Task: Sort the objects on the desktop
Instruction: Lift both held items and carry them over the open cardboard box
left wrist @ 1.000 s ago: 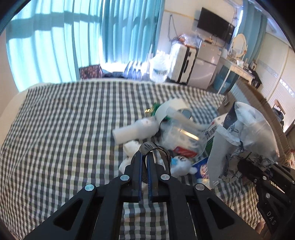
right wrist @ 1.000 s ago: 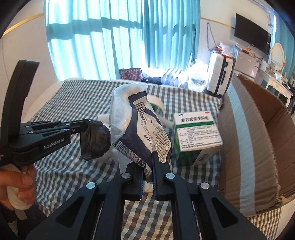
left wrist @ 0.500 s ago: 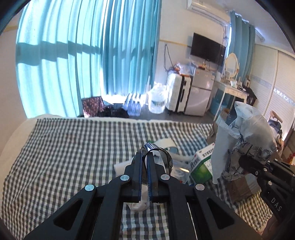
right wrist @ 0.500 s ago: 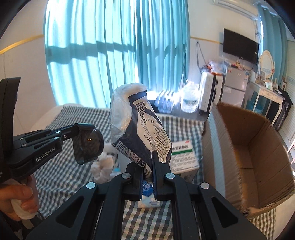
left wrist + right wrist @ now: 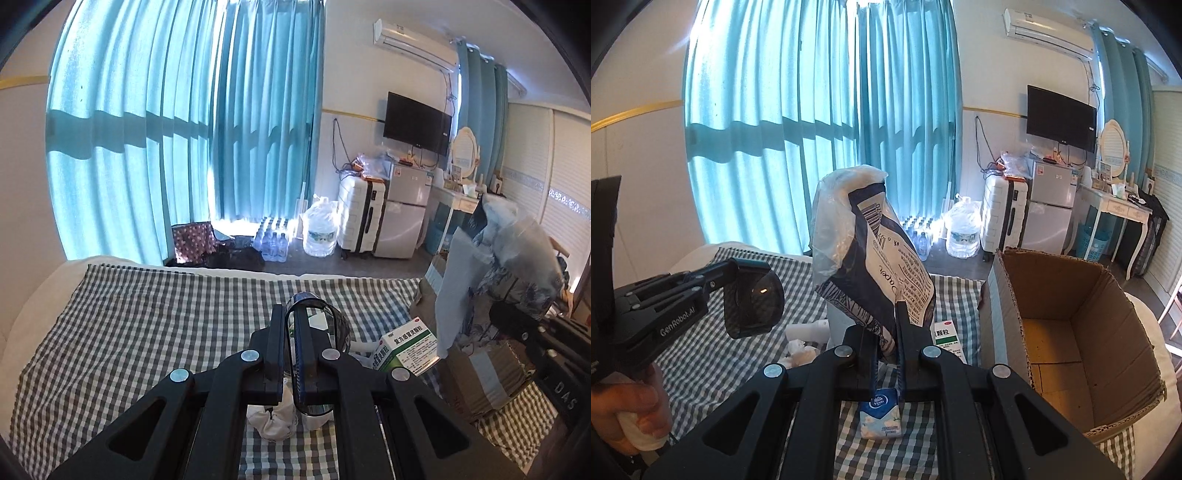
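Both tongs are up off the checked cloth [image 5: 701, 354], and each has something in its grip. The right tongs [image 5: 886, 332] are clamped on the lower edge of a crumpled paper-and-plastic bag [image 5: 871, 258], which stands tall and upright above the tips, its long axis nearly vertical. The left tongs [image 5: 293, 332] are clenched on the rim of a dark see-through cup [image 5: 325, 332]; seen from the right side, that cup [image 5: 753, 302] hangs sideways off the left tips with its mouth turned toward the bag.

What matters now, I'd say, is where the cardboard box [image 5: 1071, 332] lies. It sits open-topped just to the right of the right tongs and slightly ahead, its near wall close beside the bag. From the left tongs the box [image 5: 480, 369] is much further off to the right, with the bag [image 5: 498, 266] and the right tongs [image 5: 546, 343] standing in between. So the right hand is plainly the nearer one: a short swing to the right should carry the bag over the rim, though its height means it will likely want tipping before it is let go. The cup would have to wait or go round behind.

Left lying below the tongs are a green-and-white medicine box [image 5: 402, 350], a small tissue pack [image 5: 881, 413] and some crumpled tissue [image 5: 271, 421].
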Demonstrator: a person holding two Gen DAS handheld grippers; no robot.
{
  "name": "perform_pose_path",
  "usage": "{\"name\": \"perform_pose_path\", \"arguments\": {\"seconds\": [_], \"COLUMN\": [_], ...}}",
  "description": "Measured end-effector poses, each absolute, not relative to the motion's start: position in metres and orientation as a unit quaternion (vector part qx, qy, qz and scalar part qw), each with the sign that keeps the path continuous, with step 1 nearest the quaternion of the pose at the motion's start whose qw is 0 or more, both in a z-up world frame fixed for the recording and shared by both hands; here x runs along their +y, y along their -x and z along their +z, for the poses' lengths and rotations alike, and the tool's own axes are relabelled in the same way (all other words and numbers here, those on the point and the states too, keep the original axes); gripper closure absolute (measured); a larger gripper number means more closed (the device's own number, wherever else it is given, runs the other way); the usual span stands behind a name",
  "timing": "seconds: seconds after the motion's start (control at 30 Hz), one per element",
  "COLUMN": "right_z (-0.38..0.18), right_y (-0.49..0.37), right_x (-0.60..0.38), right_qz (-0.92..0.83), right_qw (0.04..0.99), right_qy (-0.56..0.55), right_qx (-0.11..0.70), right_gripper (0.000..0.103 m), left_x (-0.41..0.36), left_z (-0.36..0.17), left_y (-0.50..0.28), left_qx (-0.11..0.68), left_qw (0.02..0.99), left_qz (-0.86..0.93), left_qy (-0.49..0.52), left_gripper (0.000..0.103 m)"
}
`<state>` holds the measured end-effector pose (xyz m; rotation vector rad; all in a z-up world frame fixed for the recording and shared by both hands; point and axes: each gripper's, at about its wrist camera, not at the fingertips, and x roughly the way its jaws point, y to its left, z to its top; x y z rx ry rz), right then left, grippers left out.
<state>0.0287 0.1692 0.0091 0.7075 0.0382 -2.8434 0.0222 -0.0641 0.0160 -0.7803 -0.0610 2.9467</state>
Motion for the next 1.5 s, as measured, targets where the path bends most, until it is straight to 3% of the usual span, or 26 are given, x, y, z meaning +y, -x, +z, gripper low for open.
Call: {"name": "perform_pose_path", "arguments": {"seconds": [0.33,0.73,1.17,1.5], "right_z": [0.034,0.065,0.089,0.092], "right_y": [-0.036,-0.046,-0.068,-0.076], "right_x": [0.191,0.245,0.308,0.368], "right_qz": [-0.970,-0.976,-0.977,-0.975], "right_qw": [0.098,0.015,-0.059,-0.072], "right_qy": [-0.224,-0.217,-0.207,-0.207], "right_qx": [-0.005,-0.030,-0.003,-0.046], "right_gripper": [0.096,0.096,0.096,0.096], "left_x": [-0.045,0.007,0.095,0.183], "left_z": [0.040,0.072,0.107,0.117], "left_y": [-0.031,-0.038,-0.048,-0.040], "left_qx": [-0.011,-0.007,0.015,0.035], "left_qw": [0.051,0.090,0.150,0.197], "left_qz": [0.973,0.973,0.970,0.961], "left_qy": [0.226,0.211,0.190,0.188], "left_gripper": [0.098,0.098,0.098,0.098]}}
